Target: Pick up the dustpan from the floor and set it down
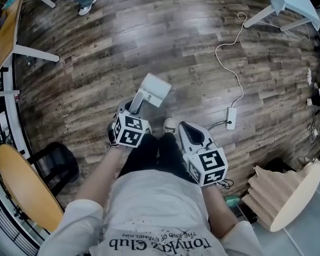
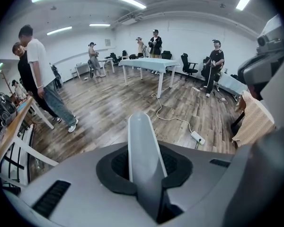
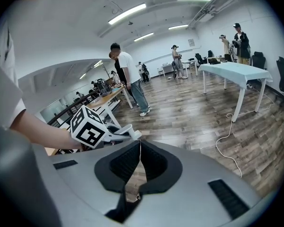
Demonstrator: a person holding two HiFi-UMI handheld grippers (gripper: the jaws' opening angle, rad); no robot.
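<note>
The pale grey dustpan (image 1: pixel 156 88) hangs over the wooden floor just ahead of my feet in the head view. Its long handle (image 1: pixel 139 102) runs back into my left gripper (image 1: pixel 132 110), which is shut on it. In the left gripper view the grey handle (image 2: pixel 143 145) rises straight up between the jaws. I cannot tell whether the pan touches the floor. My right gripper (image 1: pixel 183 127) hovers beside the left one, its jaws (image 3: pixel 140 144) closed together on nothing. In the right gripper view the left gripper's marker cube (image 3: pixel 88 126) shows at the left.
A white power strip (image 1: pixel 230 118) with its cable lies on the floor to the right. A pale table (image 1: pixel 288 1) stands far right, a wooden desk (image 1: pixel 4 33) far left, and a round-backed chair (image 1: pixel 24 188) near left. Several people (image 2: pixel 38 74) stand around the room.
</note>
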